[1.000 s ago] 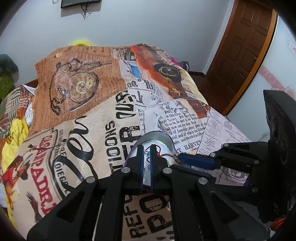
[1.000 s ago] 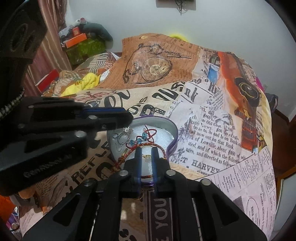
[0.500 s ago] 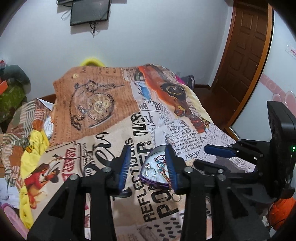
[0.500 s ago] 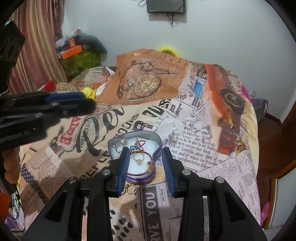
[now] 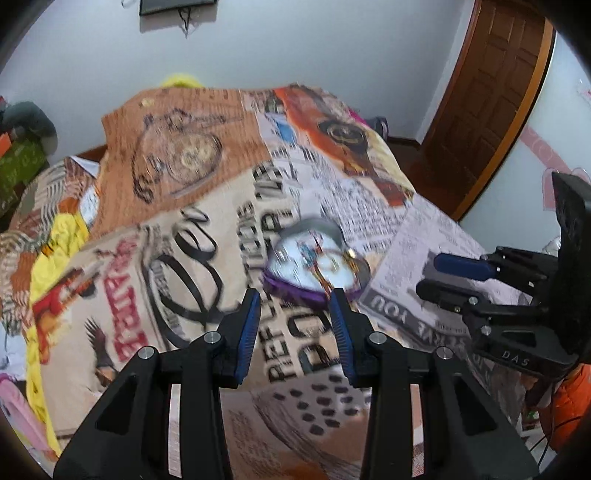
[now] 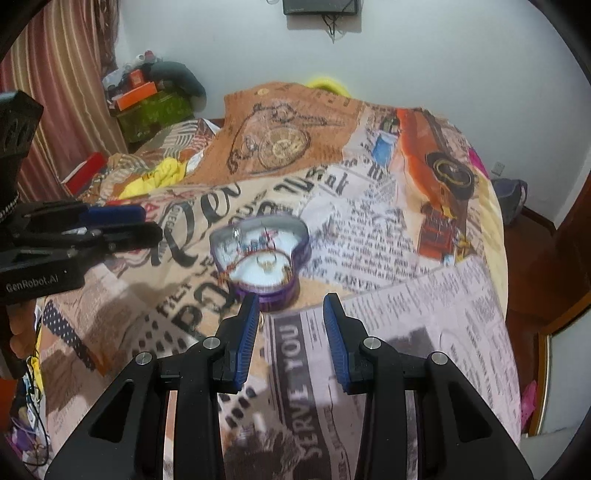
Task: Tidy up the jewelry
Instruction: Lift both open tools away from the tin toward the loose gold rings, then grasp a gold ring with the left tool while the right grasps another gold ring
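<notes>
A purple heart-shaped tin (image 6: 260,254) sits open on the printed bedspread (image 6: 369,229), with a gold ring (image 6: 266,260), a red-gold bangle and other small jewelry inside. It also shows blurred in the left wrist view (image 5: 314,262). A small gold ring (image 6: 261,320) lies on the spread just in front of the tin. My right gripper (image 6: 290,325) is open and empty, just short of the tin. My left gripper (image 5: 295,325) is open and empty, also just short of it. Each gripper shows in the other's view, the right one (image 5: 454,273) and the left one (image 6: 122,225).
The bed carries yellow cloth (image 6: 162,177) and crumpled bedding at the left. Boxes and clutter (image 6: 147,99) stand by a striped curtain. A wooden door (image 5: 491,85) is at the right. A dark screen (image 6: 319,7) hangs on the wall.
Both grippers were shut at the tin's jewelry a second ago; they opened and drew back and up, empty. The jewelry stays in the tin.
</notes>
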{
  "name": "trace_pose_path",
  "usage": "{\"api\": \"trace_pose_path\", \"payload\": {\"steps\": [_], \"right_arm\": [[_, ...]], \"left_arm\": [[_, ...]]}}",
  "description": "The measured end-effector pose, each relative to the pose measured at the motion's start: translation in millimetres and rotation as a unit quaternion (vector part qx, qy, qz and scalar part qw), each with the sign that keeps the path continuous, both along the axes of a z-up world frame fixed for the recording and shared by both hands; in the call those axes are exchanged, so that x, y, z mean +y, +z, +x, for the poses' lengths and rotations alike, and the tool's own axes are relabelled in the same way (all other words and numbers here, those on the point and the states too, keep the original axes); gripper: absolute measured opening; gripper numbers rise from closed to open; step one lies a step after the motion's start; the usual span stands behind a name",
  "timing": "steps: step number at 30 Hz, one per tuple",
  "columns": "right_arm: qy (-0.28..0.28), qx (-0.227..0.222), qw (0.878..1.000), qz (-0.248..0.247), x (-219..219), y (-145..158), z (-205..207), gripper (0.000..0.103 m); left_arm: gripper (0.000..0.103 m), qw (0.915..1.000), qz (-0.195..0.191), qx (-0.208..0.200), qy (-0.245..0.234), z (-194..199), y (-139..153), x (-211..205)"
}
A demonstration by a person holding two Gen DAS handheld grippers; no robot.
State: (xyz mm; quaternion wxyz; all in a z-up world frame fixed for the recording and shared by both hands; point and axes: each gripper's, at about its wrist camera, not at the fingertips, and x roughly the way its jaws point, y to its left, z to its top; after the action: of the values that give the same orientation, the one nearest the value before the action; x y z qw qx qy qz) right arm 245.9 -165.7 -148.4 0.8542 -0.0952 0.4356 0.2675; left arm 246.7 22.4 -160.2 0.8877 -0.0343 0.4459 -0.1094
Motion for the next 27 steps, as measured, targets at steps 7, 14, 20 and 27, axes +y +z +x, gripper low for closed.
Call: {"api": "trace_pose_path", "payload": {"steps": [7,14,20,27], "right_arm": [[-0.006,0.028,1.0,-0.005,-8,-17,-8,0.033],[-0.006,0.045,0.999,-0.005,-12,-27,-8,0.033],[-0.008,0.054,0.999,-0.006,-15,-31,-3,0.033],[-0.007,0.056,0.998,-0.008,-10,-33,4,0.033]], "left_arm": [[0.038,0.9988,-0.005,0.042,-0.024,-2,-32,-25],[0.038,0.9964,0.01,0.058,-0.06,7,-53,-48],[0.038,0.995,0.032,0.056,-0.077,15,-65,-58],[0.021,0.9952,0.032,0.047,-0.08,16,-67,-53]]}}
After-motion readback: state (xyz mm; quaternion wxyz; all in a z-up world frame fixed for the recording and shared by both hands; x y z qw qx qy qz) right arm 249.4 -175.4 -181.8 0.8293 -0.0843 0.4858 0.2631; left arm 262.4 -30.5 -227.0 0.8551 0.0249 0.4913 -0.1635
